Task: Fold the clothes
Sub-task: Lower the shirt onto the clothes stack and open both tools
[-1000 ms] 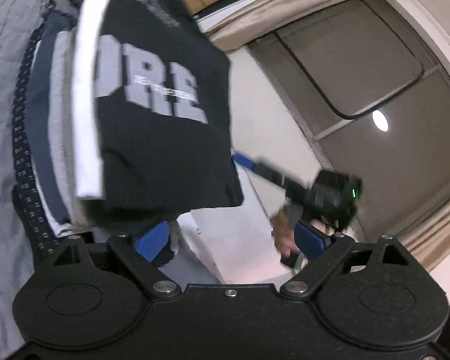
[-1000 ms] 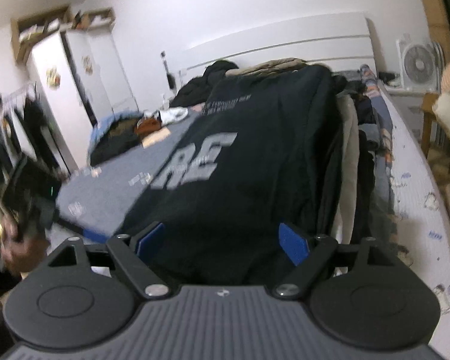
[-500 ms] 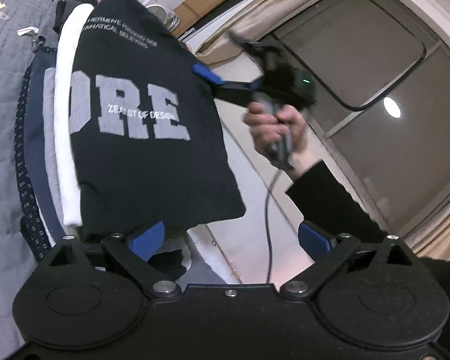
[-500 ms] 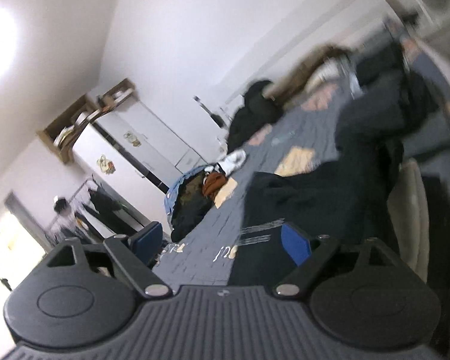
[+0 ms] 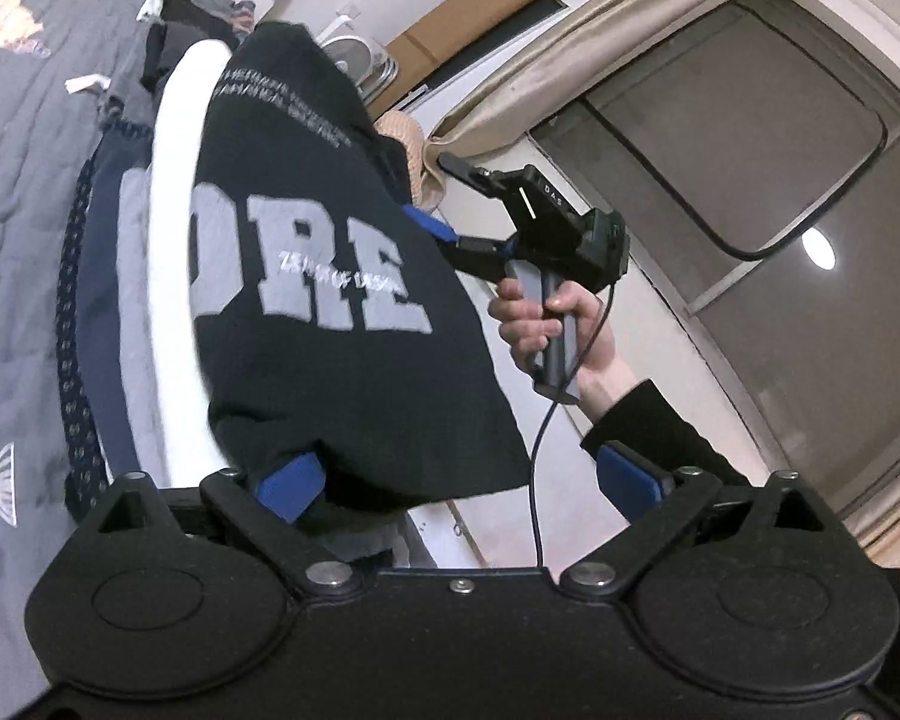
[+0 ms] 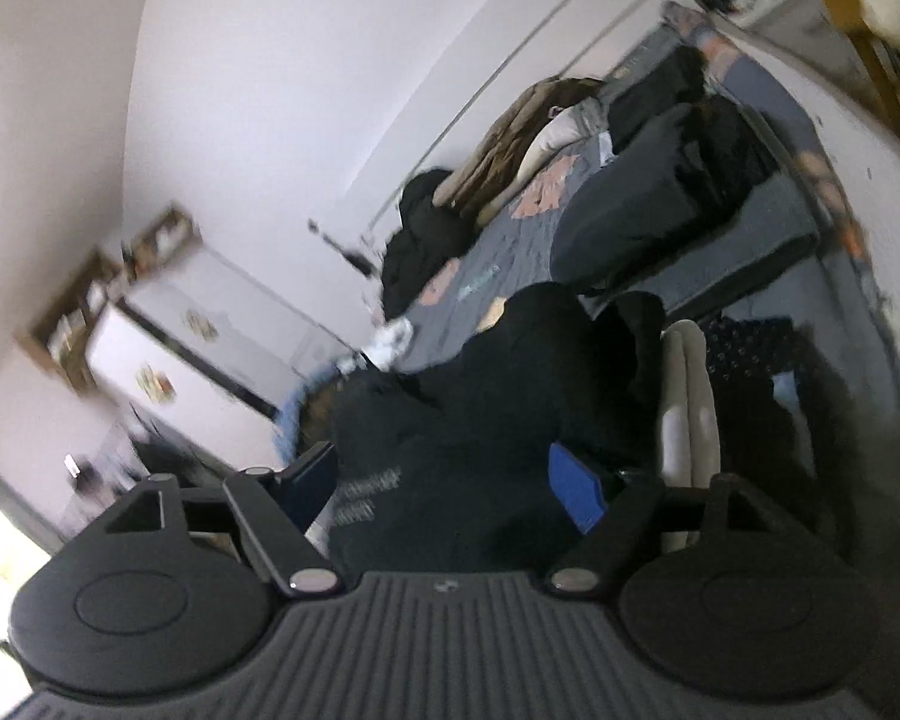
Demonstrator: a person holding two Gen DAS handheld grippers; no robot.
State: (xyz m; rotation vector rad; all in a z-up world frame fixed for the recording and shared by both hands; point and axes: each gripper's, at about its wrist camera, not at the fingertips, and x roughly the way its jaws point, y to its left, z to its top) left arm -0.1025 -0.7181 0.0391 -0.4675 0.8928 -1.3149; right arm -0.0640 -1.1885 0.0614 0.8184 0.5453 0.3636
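Bedroom scene: grey quilted bed cover [image 5: 12,192] spread to the left, dark window pane [image 5: 750,192] and beige curtain [image 5: 570,84] on the right. On top of a stack of folded clothes at the bed's edge, a black folded sweatshirt with grey block letters [image 5: 330,312], resting above a white folded layer [image 5: 171,276] and a navy and grey garment [image 5: 105,276].

Left hand-held gripper [image 5: 459,480] spread wide, 1 blue pad tucked under the sweatshirt's near hem, the other out in free air; clenched on nothing.

Right hand-held gripper [image 5: 450,204] seen from the left wrist at the sweatshirt's far right edge, 2 fingers parted, the lower blue one touching the fabric, gripped by a bare hand [image 5: 546,324] in a black sleeve [image 5: 648,426], thin black cable [image 5: 540,438] dangling below. From the right wrist, blurred: pads apart with black cloth between and beyond them, fingers not pinching it. Farther back, a dark heap of clothes [image 6: 660,198] on the bed, white wardrobe [image 6: 210,324] by the wall.
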